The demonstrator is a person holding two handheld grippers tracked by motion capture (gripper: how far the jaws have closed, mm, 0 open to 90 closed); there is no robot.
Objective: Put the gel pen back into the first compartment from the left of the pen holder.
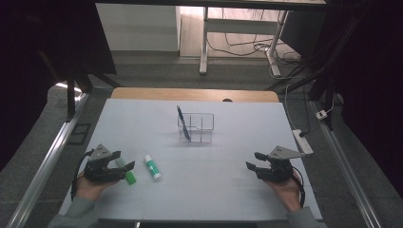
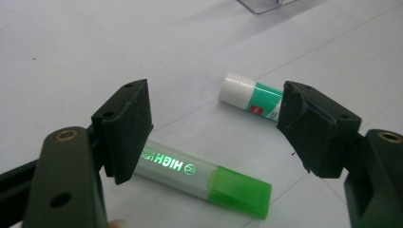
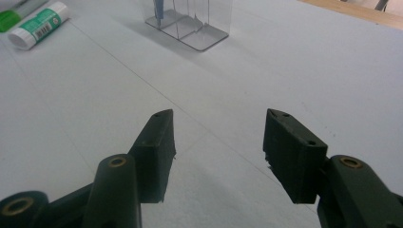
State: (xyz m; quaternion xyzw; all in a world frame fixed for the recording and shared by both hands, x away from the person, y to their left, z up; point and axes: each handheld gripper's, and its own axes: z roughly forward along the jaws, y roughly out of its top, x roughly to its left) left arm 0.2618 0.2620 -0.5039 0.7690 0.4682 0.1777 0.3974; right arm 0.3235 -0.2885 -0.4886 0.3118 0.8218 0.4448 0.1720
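Hovering wide open, the left gripper [image 2: 216, 126] straddles the green-capped clear plastic highlighter [image 2: 202, 175] lying flat on the white table [image 1: 237, 190], its length crosswise between the pads; the right gripper [image 1: 256, 161], also open and empty, sits well apart.

**Highlighter lying flat on worktop**

A green highlighter [image 2: 199, 178], clear-barrelled with a green cap, is lying flat on the white worktop [image 1: 228, 190]. It is resting just beside a white-and-green glue stick [image 1: 153, 167], not touching it.
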